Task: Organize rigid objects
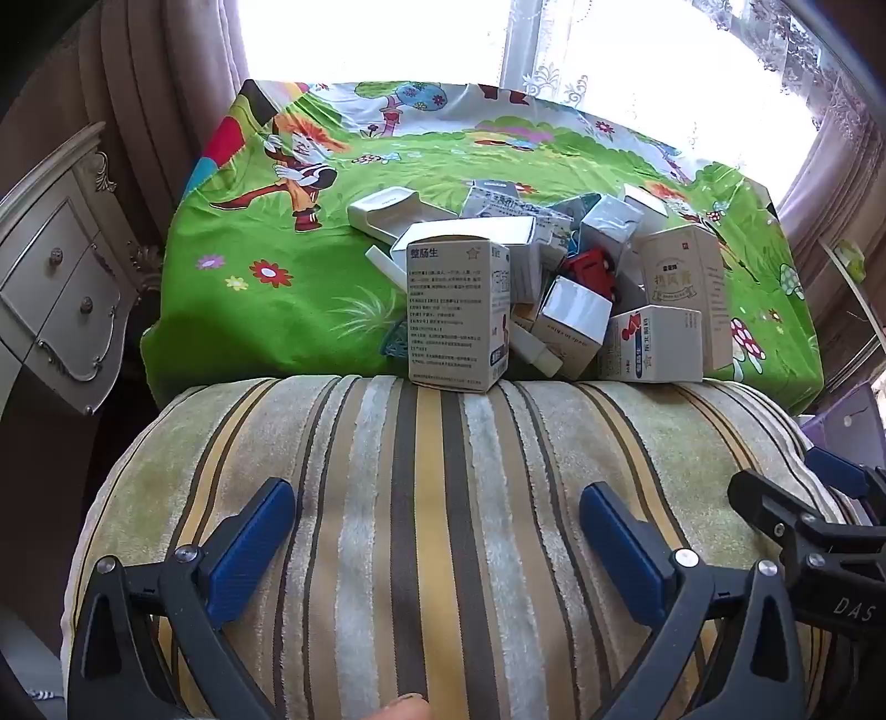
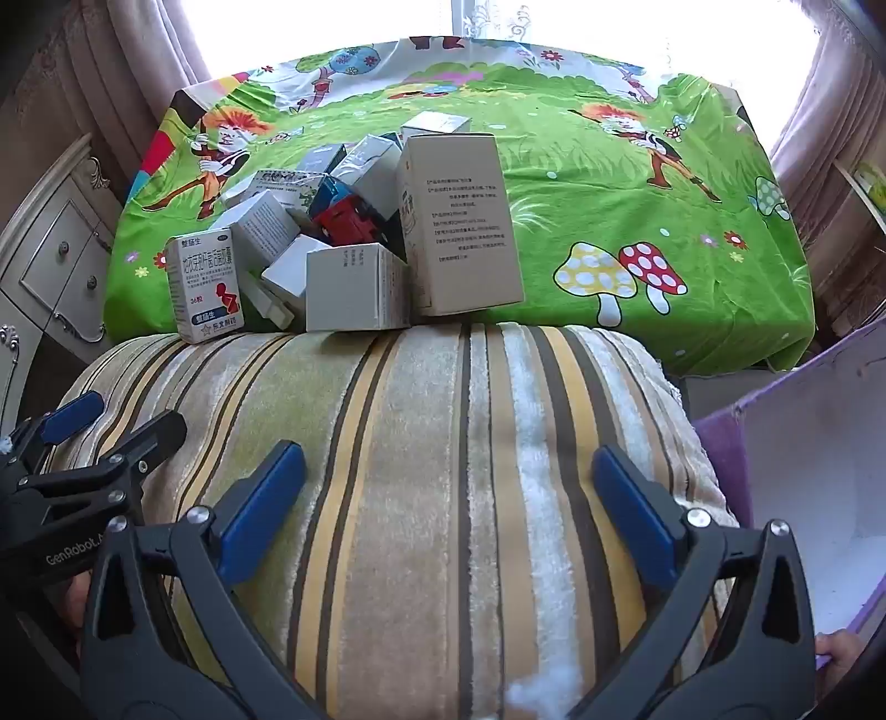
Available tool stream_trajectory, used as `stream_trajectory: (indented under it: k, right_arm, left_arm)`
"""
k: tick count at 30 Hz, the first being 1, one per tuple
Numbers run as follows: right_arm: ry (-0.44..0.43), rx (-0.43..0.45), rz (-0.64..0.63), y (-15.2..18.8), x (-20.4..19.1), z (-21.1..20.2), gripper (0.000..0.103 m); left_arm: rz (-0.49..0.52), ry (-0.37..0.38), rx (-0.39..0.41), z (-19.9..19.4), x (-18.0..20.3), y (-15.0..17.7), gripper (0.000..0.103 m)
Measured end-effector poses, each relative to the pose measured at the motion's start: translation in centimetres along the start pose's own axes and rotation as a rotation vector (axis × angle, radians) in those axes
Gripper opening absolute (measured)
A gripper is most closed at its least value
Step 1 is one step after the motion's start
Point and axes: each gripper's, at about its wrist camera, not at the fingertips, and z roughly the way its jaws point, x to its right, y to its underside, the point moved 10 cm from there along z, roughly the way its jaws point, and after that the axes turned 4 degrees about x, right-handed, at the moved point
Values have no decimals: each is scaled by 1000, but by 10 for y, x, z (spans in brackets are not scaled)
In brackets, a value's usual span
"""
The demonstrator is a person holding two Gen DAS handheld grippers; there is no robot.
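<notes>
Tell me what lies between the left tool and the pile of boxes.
Only the striped cushion: between the open left tool and the boxes nothing else lies on it. The left wrist view shows this.

Blown-out window backlight; fisheye edges warped.
</notes>
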Motion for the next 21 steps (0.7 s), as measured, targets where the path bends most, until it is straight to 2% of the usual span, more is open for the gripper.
stream_trajectory:
  k: [21]
  right_arm:
    - [17,-1,-14,-1,1,2,103]
  left_arm:
    - [4,-8,-7,2,-3,-1,103]
